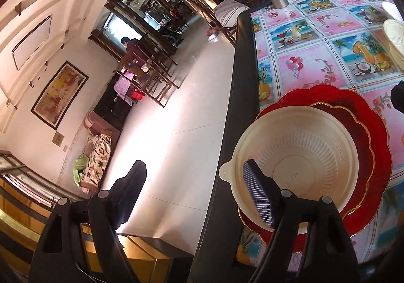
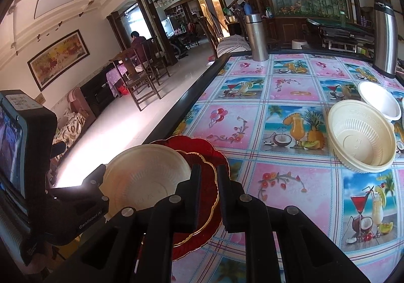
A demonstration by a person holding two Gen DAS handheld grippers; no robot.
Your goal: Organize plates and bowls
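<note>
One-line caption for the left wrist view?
Open left claw over a cream bowl resting on stacked red plates near the table edge.

White lettering reading "GenRobot.AI" runs along the black body of the left gripper [image 2: 85, 189], beside the counter's [image 2: 252, 96] near-left edge; no other text is legible.

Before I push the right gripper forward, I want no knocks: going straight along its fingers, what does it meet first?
Probably the red plates: the right gripper points down at their gold-edged rim, beside the cream bowl. Depth is unclear.
</note>
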